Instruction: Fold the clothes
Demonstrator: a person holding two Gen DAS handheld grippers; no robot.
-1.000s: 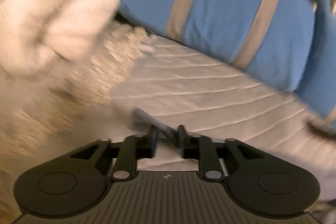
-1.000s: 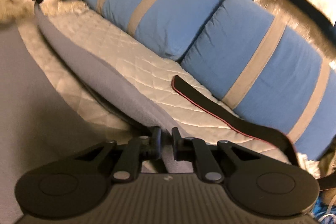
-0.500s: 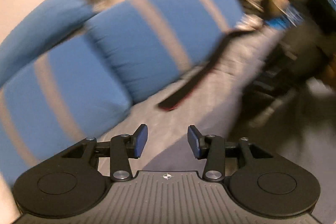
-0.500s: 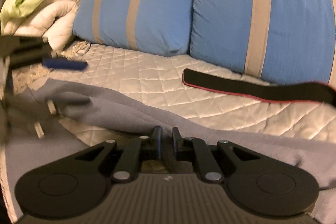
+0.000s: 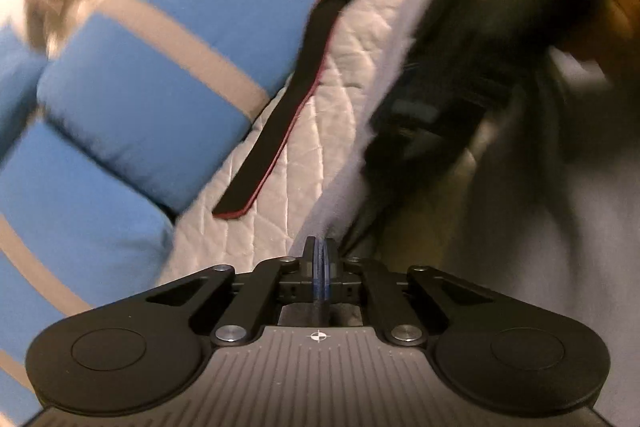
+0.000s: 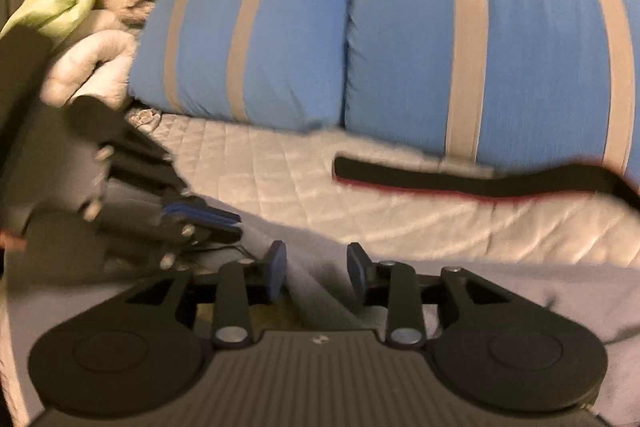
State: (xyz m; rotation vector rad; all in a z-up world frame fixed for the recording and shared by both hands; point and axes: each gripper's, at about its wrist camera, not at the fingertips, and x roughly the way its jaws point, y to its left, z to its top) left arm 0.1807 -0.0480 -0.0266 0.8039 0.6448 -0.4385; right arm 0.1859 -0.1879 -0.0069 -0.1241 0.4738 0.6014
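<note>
The grey garment [image 6: 500,291] lies spread over the near part of the quilted bed cover [image 6: 280,163], in front of the blue striped cushions [image 6: 400,47]. The right gripper [image 6: 316,269] is wide open over a raised fold of the cloth and holds nothing. The left gripper [image 5: 320,259] has its pads pressed together; its own view is blurred, so whether it pinches cloth cannot be told, though in the right view its tip [image 6: 208,219] sits at the garment's edge.

Judgement: a fold is under way, the hands changing their hold. The next move calls for a firm pinch on a garment edge.

Between the garment and the cushions lies open quilt, crossed by a black strap [image 6: 460,179] just below the cushions, which could snag.
</note>
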